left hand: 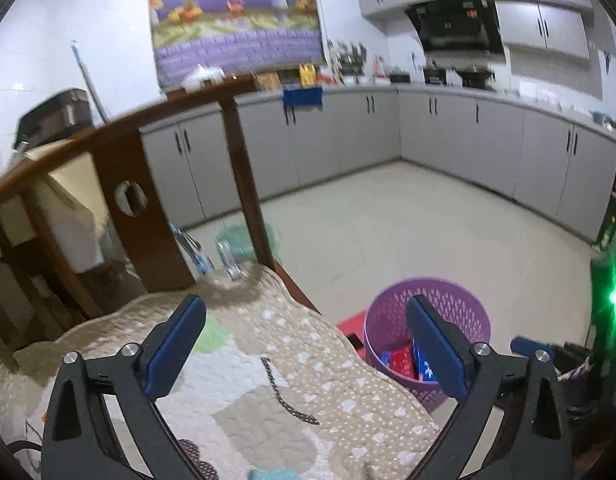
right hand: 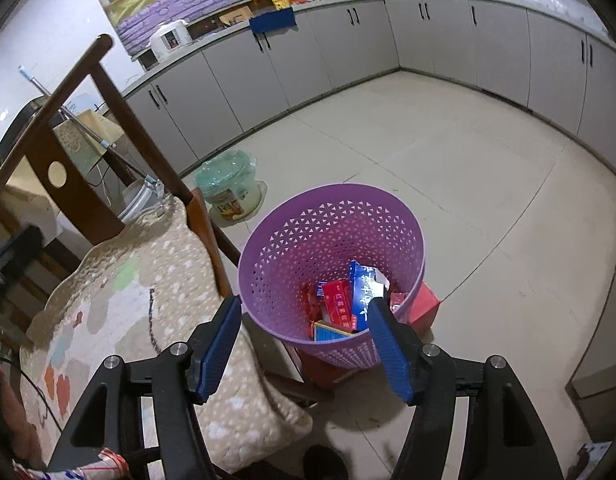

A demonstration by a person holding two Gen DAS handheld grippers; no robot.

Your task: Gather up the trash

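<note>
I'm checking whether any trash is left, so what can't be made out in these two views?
- Basket bottom: boxes cover it, right wrist view.
- Red box under the basket: mostly hidden by the basket.
- Chair cushion front: cut off by the frame, left wrist view.

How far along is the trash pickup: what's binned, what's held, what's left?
Done: red and blue boxes already lie in the purple basket. In hand: nothing; the left tool and right tool are both open and empty. Left: the quilt shows no loose trash; a crumpled wrapper at the right view's bottom edge may remain.
</note>
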